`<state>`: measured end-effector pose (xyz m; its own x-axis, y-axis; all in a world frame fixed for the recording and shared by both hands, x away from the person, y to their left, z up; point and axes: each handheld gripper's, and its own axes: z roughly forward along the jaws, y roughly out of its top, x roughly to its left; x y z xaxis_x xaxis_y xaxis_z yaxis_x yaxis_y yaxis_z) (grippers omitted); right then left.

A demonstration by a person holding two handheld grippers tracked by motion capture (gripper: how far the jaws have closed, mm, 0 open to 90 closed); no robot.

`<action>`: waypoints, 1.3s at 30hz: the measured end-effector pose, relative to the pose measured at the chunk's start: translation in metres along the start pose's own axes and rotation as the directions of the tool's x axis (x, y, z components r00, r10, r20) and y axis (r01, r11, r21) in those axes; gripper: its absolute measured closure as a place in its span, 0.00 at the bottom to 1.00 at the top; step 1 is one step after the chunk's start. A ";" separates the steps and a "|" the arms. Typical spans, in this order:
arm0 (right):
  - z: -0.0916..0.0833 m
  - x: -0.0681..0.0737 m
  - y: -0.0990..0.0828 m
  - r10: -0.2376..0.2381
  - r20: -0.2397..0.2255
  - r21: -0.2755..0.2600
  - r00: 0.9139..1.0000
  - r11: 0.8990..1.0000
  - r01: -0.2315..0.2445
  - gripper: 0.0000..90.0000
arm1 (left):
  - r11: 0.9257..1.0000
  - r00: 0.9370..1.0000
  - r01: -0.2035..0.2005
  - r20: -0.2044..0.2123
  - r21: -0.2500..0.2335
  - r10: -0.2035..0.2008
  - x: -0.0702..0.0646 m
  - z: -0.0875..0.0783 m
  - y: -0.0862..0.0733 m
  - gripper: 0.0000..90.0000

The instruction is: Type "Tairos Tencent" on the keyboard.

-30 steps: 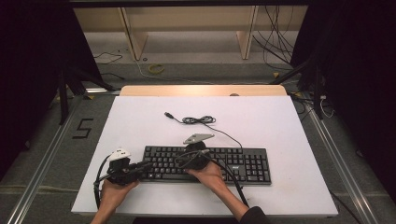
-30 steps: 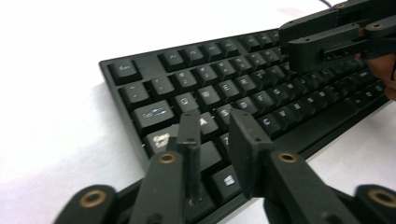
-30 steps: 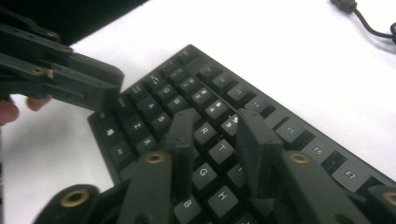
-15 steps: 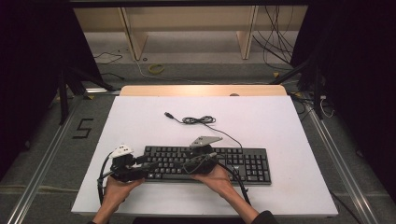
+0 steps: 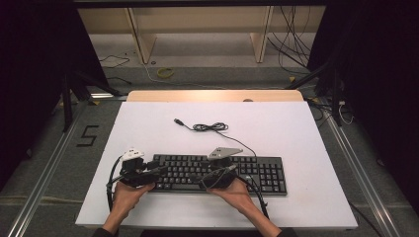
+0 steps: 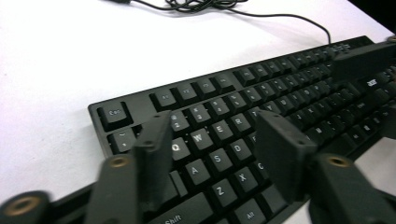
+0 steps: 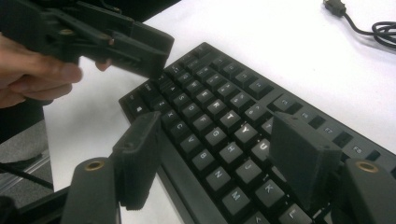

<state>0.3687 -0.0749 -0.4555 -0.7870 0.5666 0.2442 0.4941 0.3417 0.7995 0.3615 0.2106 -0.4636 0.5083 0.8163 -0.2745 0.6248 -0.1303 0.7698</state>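
Observation:
A black keyboard lies near the front of the white table, its cable coiled behind it. My left gripper hovers over the keyboard's left end, pointing right. In the left gripper view its jaws stand apart above the Q, W, A, S keys; they have just been closing, with nothing between them. My right gripper hangs over the middle keys, pointing left. Its jaws straddle the G, H, Y keys and have just been opening, holding nothing.
The USB plug lies loose behind the keyboard. A wooden strip edges the table's far side. Floor rails run along both sides, and shelves and loose cables stand beyond. In the right gripper view the left gripper shows close by.
The right hand and its gripper have shifted a little to the right along the keyboard. The left hand has hardly moved.

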 end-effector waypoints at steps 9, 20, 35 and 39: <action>-0.010 -0.003 -0.006 0.001 0.011 -0.015 1.000 1.000 0.000 0.38 | 0.996 0.998 -0.052 -0.032 0.070 0.054 0.000 0.007 -0.004 0.87; -0.018 -0.007 -0.007 0.008 0.026 -0.036 1.000 0.999 -0.007 0.38 | 0.992 0.997 -0.071 -0.026 0.108 0.074 -0.001 0.013 -0.004 0.99; -0.020 -0.011 -0.007 0.011 0.046 -0.038 0.999 0.999 -0.009 0.38 | 0.987 0.997 -0.069 -0.025 0.148 0.074 0.000 0.019 -0.006 0.99; -0.020 -0.014 -0.007 0.017 0.062 -0.039 0.998 0.999 -0.014 0.38 | 0.987 0.997 -0.070 -0.030 0.144 0.075 -0.001 0.019 -0.007 0.99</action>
<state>0.3689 -0.1001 -0.4531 -0.7541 0.6178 0.2229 0.4905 0.3041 0.8167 0.3679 0.2003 -0.4798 0.5357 0.8207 -0.1987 0.6666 -0.2666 0.6961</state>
